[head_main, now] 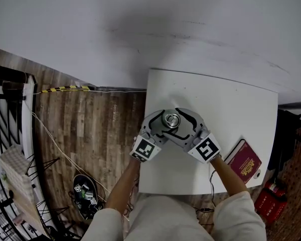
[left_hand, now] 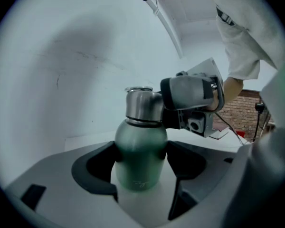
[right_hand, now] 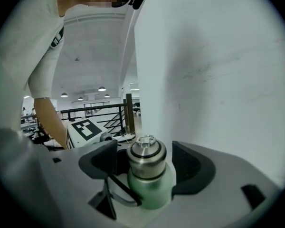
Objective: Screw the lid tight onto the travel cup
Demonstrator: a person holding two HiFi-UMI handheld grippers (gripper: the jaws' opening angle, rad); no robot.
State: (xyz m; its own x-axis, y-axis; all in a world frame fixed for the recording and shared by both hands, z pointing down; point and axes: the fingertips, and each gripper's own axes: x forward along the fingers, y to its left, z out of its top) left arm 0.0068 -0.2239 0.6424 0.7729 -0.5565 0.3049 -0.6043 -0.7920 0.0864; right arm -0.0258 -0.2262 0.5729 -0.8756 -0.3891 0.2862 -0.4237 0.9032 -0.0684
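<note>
A travel cup [head_main: 170,119] with a green body [left_hand: 140,160] and a steel lid [right_hand: 146,156] stands upright on the white table [head_main: 226,109]. My left gripper [left_hand: 141,167] is shut on the green body, with both pads pressed against its sides. My right gripper [right_hand: 145,164] is at lid height with a jaw on each side of the lid. It stands open, and a gap shows between the right pad and the steel. In the head view the two grippers meet around the cup from the front left and front right. A small ring sits on top of the lid.
A dark red booklet [head_main: 245,162] lies near the table's front right corner. A white wall [head_main: 140,24] rises just behind the table. Wooden floor [head_main: 90,124] with a cable and a black railing [head_main: 10,109] lies to the left. A red object [head_main: 268,200] stands at the lower right.
</note>
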